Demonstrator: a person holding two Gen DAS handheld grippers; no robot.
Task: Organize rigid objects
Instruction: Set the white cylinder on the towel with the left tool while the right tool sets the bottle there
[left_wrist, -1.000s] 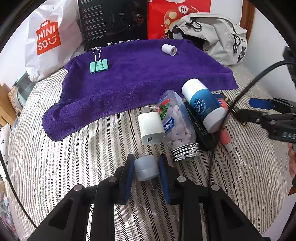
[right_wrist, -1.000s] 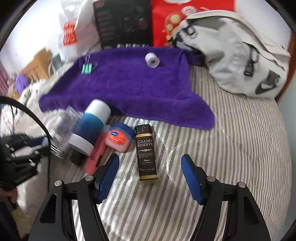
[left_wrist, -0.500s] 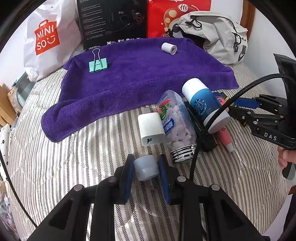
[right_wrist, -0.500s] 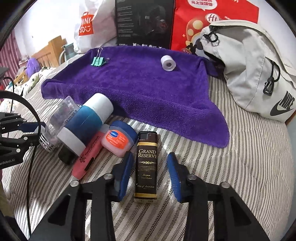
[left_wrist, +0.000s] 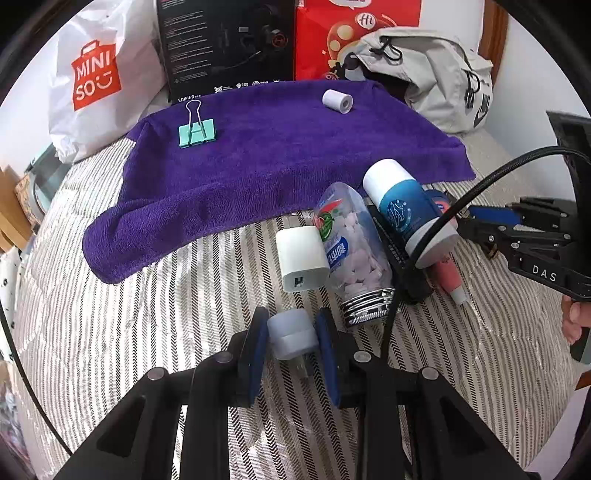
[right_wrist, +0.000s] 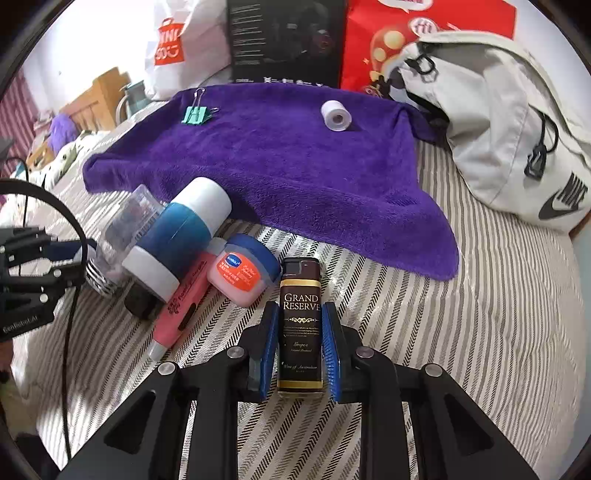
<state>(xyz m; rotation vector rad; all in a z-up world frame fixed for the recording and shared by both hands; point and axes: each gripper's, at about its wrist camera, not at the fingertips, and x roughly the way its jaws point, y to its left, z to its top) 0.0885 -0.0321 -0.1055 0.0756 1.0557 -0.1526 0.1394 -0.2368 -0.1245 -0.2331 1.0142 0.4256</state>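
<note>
My left gripper (left_wrist: 292, 334) is shut on a small pale-blue plug adapter (left_wrist: 293, 333) just above the striped bedcover. Beyond it lie a white charger block (left_wrist: 301, 258), a clear candy bottle (left_wrist: 352, 254) and a blue-and-white bottle (left_wrist: 404, 210). My right gripper (right_wrist: 300, 347) has closed around a dark "Grand Reserve" lighter (right_wrist: 300, 325), its blue pads (right_wrist: 268, 350) against both long sides. To its left sit a Vaseline jar (right_wrist: 242, 271), a pink pen (right_wrist: 181, 306) and the blue-and-white bottle (right_wrist: 181, 232). A green binder clip (left_wrist: 197, 133) and a white tape roll (left_wrist: 337, 102) rest on the purple towel (left_wrist: 258, 162).
A white Miniso bag (left_wrist: 92, 85), a black box (left_wrist: 225, 44), a red bag (left_wrist: 354, 33) and a grey backpack (right_wrist: 509, 122) line the back of the bed. A black cable (left_wrist: 424, 251) from the right gripper crosses over the bottles. A hand (left_wrist: 574, 321) shows at the right edge.
My right gripper moved forward over the lighter and its fingers closed from wide apart to touching its sides. The left gripper stayed still with the adapter.
</note>
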